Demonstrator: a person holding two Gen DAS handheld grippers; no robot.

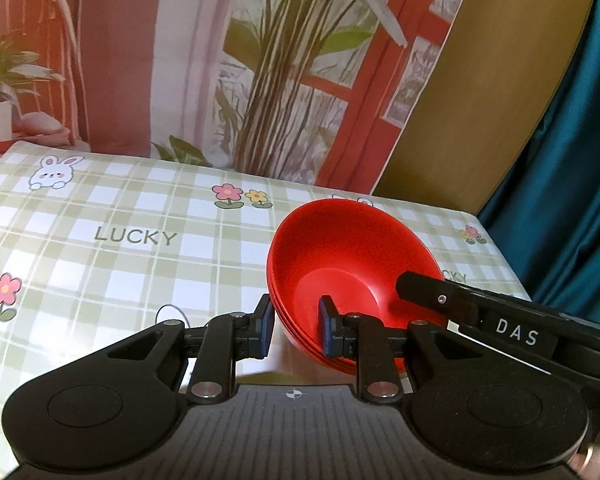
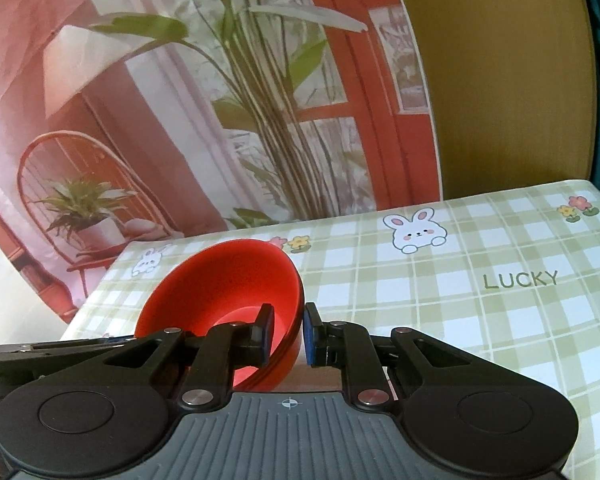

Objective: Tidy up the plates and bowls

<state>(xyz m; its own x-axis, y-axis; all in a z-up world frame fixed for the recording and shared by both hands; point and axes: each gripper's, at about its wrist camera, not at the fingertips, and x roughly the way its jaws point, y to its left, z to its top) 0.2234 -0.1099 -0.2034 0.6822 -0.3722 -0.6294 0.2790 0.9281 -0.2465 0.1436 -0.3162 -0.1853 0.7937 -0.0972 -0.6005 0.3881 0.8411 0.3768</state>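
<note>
I hold my left gripper (image 1: 296, 326) low and nearly level over the near edge of the table, its two fingers reaching forward; my right gripper (image 2: 286, 330) comes in from the other side at about the same height, and in the left wrist view its black finger, marked DAS, lies across the far right rim of the bowls; a bit of my right hand (image 1: 598, 462) with a ring shows at the lower right corner of that view

The table is covered by a cloth (image 1: 120, 216) of green and white checks, printed with rabbits, small flowers and the word LUCKY; behind it hangs a backdrop (image 1: 228, 60) picturing a red door, a tall green plant and a chair with a potted plant; to the right of that stands a plain brown panel (image 1: 480, 100), and past it a teal curtain (image 1: 572, 180)

The red bowls (image 1: 340, 264) are nested in a stack, several rims showing one under another, and they sit near the front of the table, tipped toward me; my left gripper straddles their near left wall, one blue pad (image 1: 266, 330) outside the stack and the other inside it, and the fingers look pressed on that wall; my right gripper does the same on the opposite wall, its left finger inside the top bowl, its right finger outside against the rim, so both are clamped on the bowls; whether the stack's base touches the cloth I cannot tell
</note>
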